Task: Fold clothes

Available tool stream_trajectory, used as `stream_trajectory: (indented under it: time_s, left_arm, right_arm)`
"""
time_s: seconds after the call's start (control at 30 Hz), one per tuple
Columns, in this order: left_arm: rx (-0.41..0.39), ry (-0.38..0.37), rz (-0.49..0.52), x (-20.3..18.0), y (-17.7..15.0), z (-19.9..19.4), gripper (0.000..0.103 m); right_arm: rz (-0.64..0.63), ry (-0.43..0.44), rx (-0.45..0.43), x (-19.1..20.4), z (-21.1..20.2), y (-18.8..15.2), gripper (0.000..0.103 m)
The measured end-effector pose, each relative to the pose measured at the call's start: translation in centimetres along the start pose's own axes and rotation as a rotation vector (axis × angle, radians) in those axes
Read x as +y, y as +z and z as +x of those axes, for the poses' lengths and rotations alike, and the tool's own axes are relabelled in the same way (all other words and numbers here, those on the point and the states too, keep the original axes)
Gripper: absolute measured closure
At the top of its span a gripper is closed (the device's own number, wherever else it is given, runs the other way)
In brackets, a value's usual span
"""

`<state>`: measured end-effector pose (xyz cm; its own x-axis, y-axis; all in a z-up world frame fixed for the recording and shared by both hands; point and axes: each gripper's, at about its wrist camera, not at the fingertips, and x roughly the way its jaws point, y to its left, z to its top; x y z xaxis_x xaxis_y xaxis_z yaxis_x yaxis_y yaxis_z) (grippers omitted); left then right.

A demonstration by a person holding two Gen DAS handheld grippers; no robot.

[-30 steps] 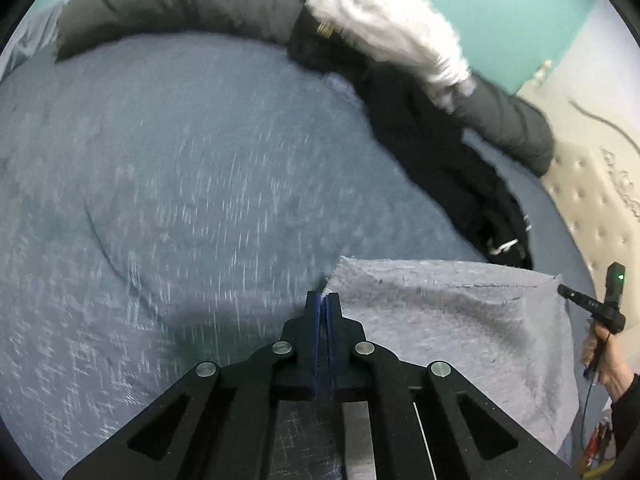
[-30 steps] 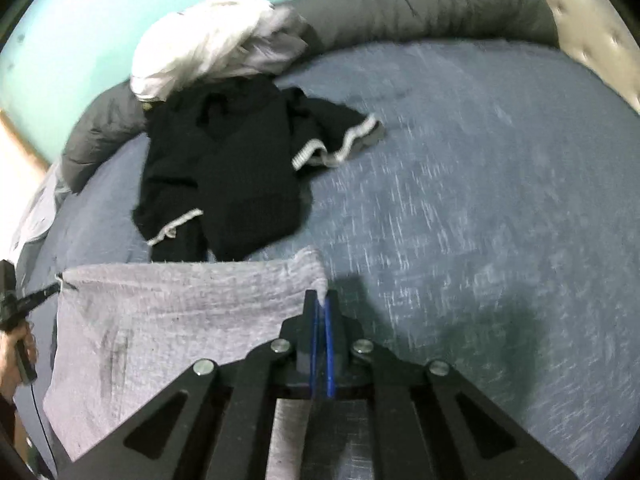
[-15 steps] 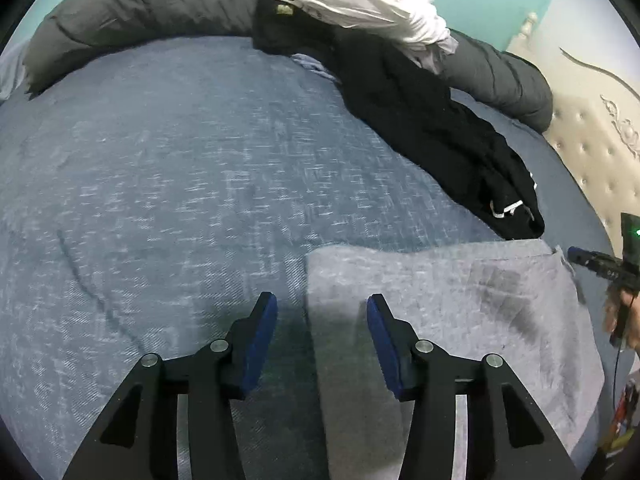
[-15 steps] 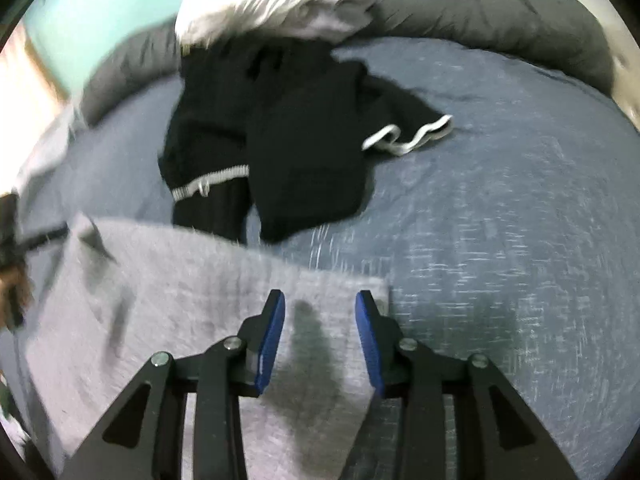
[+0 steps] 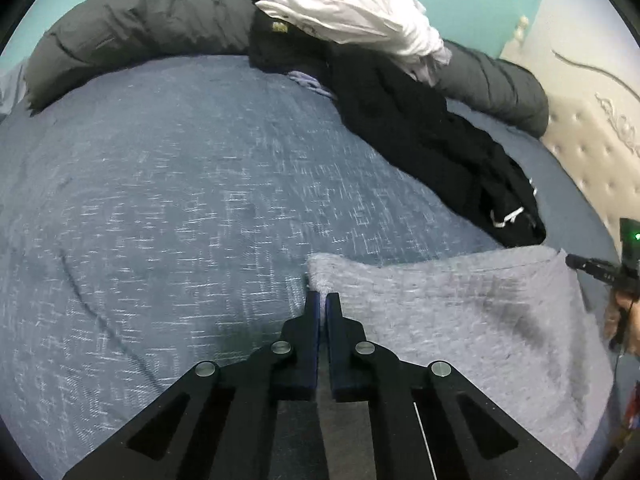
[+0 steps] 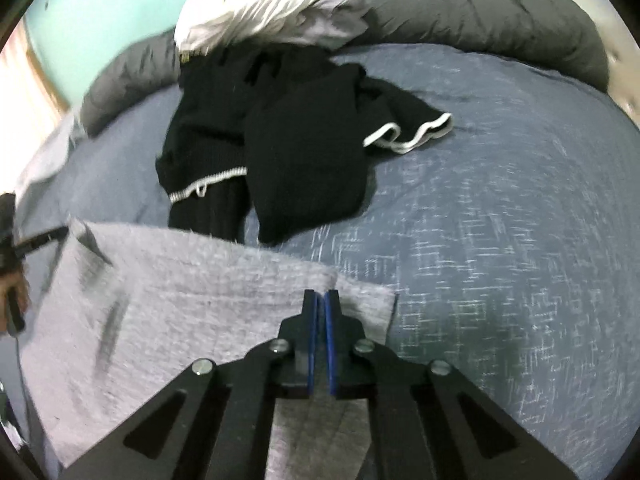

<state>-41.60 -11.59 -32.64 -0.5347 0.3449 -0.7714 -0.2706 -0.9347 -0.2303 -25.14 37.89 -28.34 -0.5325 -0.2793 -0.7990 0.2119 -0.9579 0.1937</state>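
Apparently the folding is only partway through: the left hand-held gripper (image 5: 322,300) has its jaws pinched on a corner of the pale grey fuzzy knit garment (image 5: 460,320), and the right hand-held gripper (image 6: 320,300) is clamped on the same cloth (image 6: 180,300) close to its opposite corner, so both seem set for another fold. That garment lies flat on the blue-grey flecked bed cover (image 5: 180,200), at about 3 o'clock in the left wrist view and 9 o'clock in the right. How many layers it has I cannot tell, and its near edge is hidden under the gripper bodies. Farther off, at 12 o'clock, a crumpled black garment with white trim (image 6: 288,140) and a bunched white cloth (image 6: 260,12) wait unfolded against a long dark grey padded bolster (image 5: 140,28); the right view is blurred, so their shapes stay unclear.
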Motion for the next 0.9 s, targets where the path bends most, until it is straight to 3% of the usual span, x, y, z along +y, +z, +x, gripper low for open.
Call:
stream_trajectory:
  time_s: [0.17,0.3,0.57,0.63,0.7,0.77,0.9]
  left_arm:
    - [-0.041,-0.071,-0.126,2.5,0.2,-1.9,0.100]
    - [-0.042,-0.088,-0.218,4.6,0.1,-1.9,0.100]
    - [0.047,-0.046,-0.194,4.0,-0.3,1.2,0.099]
    - [0.070,-0.031,-0.179,3.6,-0.4,1.8,0.096]
    - [0.076,-0.036,-0.183,3.4,-0.6,1.6,0.086]
    - [0.075,-0.034,-0.186,3.3,-0.8,1.2,0.068]
    - [0.093,-0.016,-0.193,3.6,-2.0,-1.0,0.064]
  right_arm:
    - [0.095,0.024,-0.087,-1.4,-2.1,0.4,0.101]
    - [0.138,-0.007,-0.135,-2.1,-2.6,0.9,0.101]
    - [0.127,-0.019,-0.014,-1.6,1.5,1.4,0.101]
    - [0.133,-0.014,0.009,-1.9,2.0,1.2,0.099]
    - [0.141,-0.036,0.007,-2.3,1.5,1.0,0.095]
    - [0.153,-0.052,0.001,-2.8,0.6,0.6,0.093]
    - [0.181,-0.022,-0.007,-3.5,-2.5,-1.1,0.091]
